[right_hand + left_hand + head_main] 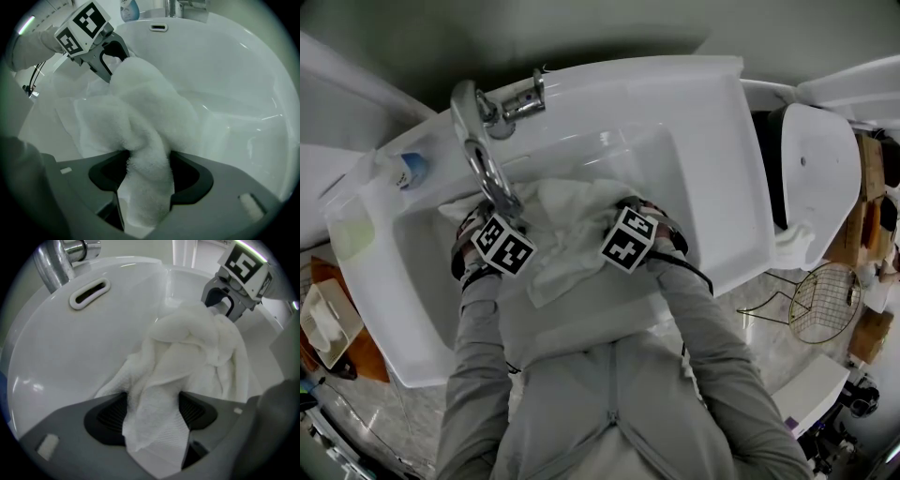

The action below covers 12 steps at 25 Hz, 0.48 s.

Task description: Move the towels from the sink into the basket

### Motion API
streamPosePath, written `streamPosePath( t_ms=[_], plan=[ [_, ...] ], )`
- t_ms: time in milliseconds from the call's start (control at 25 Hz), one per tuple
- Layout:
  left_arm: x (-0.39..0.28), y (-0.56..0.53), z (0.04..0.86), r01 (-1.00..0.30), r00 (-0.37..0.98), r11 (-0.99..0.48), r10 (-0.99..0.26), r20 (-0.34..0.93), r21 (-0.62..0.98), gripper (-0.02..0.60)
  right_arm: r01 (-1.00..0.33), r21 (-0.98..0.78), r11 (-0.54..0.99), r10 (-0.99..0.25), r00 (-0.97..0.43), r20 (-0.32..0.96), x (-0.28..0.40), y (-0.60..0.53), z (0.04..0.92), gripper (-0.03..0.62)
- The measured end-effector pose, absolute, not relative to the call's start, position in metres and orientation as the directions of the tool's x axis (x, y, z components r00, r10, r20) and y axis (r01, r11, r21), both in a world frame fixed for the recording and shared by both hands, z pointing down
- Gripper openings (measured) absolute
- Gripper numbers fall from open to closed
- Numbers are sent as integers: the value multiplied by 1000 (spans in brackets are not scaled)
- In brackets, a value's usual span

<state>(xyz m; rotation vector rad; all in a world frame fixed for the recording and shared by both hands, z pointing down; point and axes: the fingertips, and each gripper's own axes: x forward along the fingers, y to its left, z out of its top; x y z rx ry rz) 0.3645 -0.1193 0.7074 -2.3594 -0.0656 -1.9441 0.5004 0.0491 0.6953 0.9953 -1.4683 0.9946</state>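
Towels (572, 239), white, bunched in one crumpled heap in the bowl of the white sink (712, 150), just below the chrome faucet (483, 141). Texture: fluffy terry pile, with a flatter, finely ribbed fold at one edge. Left claw (152, 414) closed on the ribbed fold, cloth filling the gap between its pads. Right claw (147, 176) clamped on a thick terry fold. Wire basket (825, 302) on the floor to the right of the sink, well apart from the towels.

The person wears a light grey long-sleeved jacket (614, 403) with a centre zip. The left gripper (152, 413) and right gripper (149, 176) are grey plastic with black ribbed pads (107, 414). Each carries a white cube with black square markers (506, 246), and a thin black cable (694, 269) trails from the right one.
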Motion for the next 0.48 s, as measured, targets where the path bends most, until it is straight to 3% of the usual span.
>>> streamPosePath(
  t_ms=[120, 160, 240, 480],
  plan=[
    [364, -111, 707, 94, 184, -995, -5, 983, -23, 351, -948, -81, 309, -79, -110, 991, 496, 50, 695, 247],
    [364, -106, 707, 92, 184, -996, 6, 983, -11, 296, -947, -84, 310, -83, -115, 990, 493, 51, 694, 217],
    [363, -100, 707, 80, 191, -997, 15, 981, 0, 243, -946, -80, 313, -96, -116, 989, 489, 53, 693, 168],
    [362, -97, 704, 42, 217, -999, -9, 976, -19, 186, -941, 8, 337, -149, -45, 988, 490, 53, 685, 120]
  ],
)
